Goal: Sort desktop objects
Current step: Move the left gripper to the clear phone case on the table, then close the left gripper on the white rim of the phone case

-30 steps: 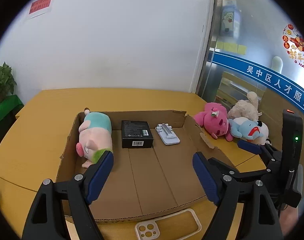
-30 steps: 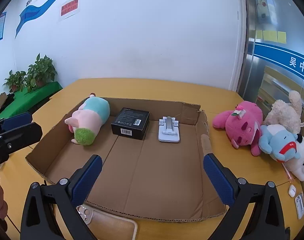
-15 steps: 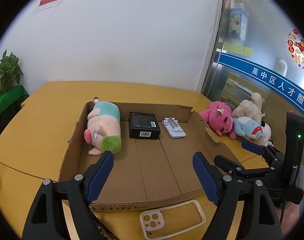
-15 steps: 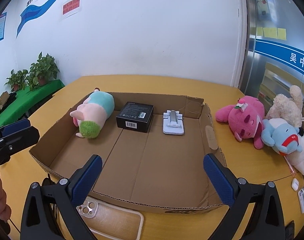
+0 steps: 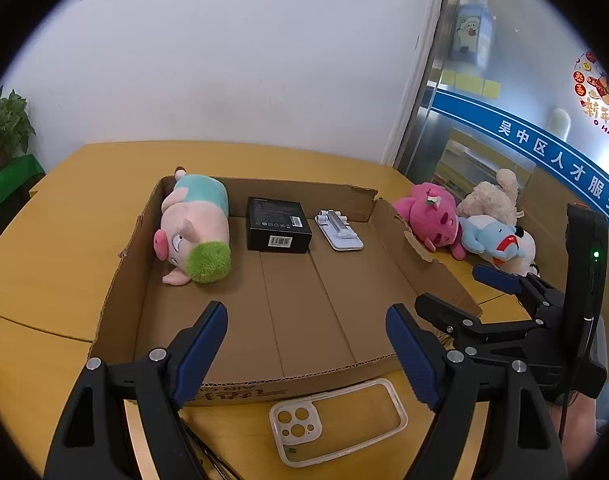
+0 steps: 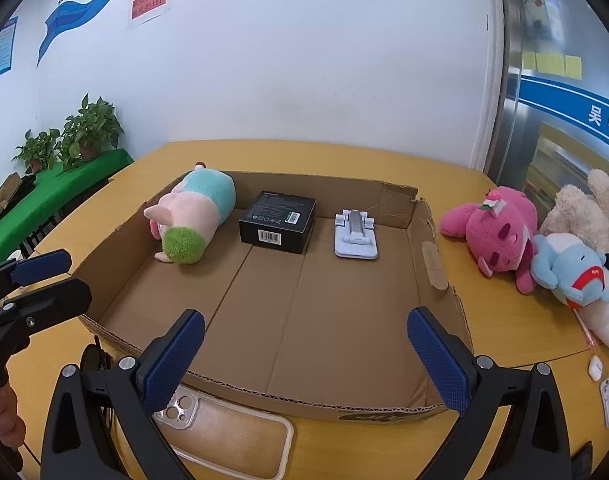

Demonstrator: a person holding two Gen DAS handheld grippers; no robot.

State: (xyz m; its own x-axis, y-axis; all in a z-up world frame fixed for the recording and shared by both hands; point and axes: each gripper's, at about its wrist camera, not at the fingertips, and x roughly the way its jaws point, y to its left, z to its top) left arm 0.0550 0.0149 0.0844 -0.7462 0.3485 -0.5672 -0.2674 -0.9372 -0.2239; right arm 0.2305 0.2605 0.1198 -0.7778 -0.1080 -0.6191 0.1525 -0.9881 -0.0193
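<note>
Both grippers drawn back from cardboard tray (image 5: 420,260), exposing phone case (image 5: 338,420) | left gripper (image 5: 306,350) wide, empty | right gripper (image 6: 304,356) wide, empty

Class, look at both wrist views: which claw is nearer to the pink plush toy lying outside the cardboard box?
Right. The right claw hangs by the box's right front corner, on the pink plush toy's side. The left claw is across the cardboard box, beyond its left wall.
</note>
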